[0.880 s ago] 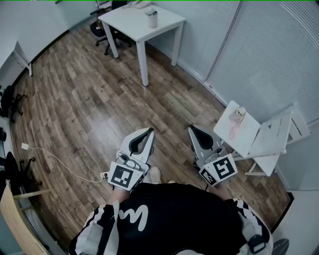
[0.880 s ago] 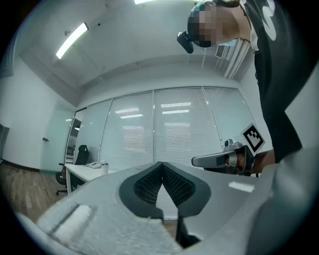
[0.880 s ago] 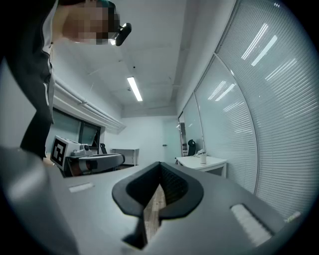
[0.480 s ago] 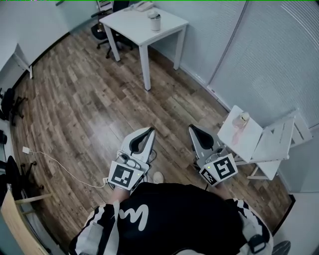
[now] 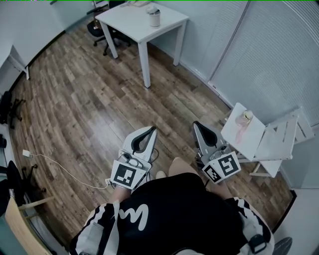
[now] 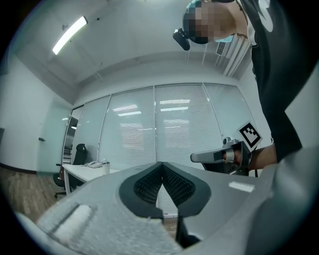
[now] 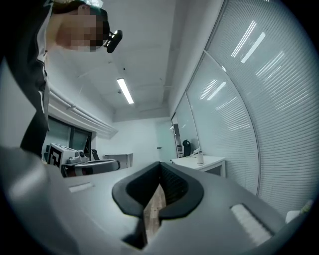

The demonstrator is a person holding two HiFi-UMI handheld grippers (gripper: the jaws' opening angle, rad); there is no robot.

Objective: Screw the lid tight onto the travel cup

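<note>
**A:** Where are the tongs?

**B:** Low down. The left tongs (image 5: 149, 131) are at 7 o'clock, the right tongs (image 5: 198, 125) at 5 o'clock, both pinched tight with nothing in them, over the wooden floor (image 5: 89, 99).

**A:** And the white cup (image 5: 154, 17)?

**B:** Far off at 12 o'clock, on a white surface (image 5: 129, 22). A pink thing (image 5: 243, 121) sits on a small surface (image 5: 250, 145) at 3 o'clock.

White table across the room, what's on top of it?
A pale cup stands on the white table; a whitish item at its far edge is mostly cut off.
</note>
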